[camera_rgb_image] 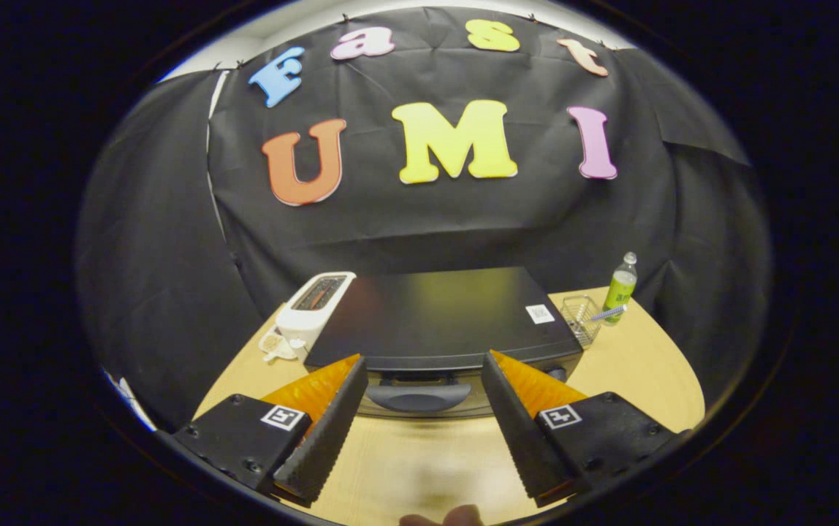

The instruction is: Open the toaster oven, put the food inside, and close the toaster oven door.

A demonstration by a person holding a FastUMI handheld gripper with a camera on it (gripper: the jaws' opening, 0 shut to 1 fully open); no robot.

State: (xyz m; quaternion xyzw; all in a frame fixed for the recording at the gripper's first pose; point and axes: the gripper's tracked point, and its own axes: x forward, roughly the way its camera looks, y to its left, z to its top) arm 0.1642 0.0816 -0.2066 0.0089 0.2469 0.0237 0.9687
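Backdrop: black cloth wall (419, 219) hung behind and around a pale wooden table (631, 365).
Table: light wood grain, rounded far edge, bare in the strip nearest the fingers.
Gripper (423, 372): held above the near part of the table, looking forward and slightly down onto the appliance's top; both fingers level with one another.
Jaws: spread wide, nothing between the pads, nothing gripped.
Fingers (332, 416): ridged inner pads face each other; their tips frame the oven's front edge on either side.
Toaster oven (441, 314): dark, flat-topped, centred on the table just ahead of the fingertips; a small white square sticker sits on its right top.
Oven door handle (418, 397): grey, curved, seen between the fingers below the front lip; door appears shut, though the front face is largely hidden by the steep angle.
Slot toaster (310, 310): white, just beside the oven's left flank; a pale cord or plug lies at its foot, hard to make out.
Wire basket (580, 318): small, clear or wire, just beside the oven's right rear corner; a thin stick-like item lies across it, kind unclear.
Bottle (620, 286): green, pale cap, upright behind the basket.
Fingertip of a person (441, 517): cut off, nearest the camera.
Food: cannot be identified.
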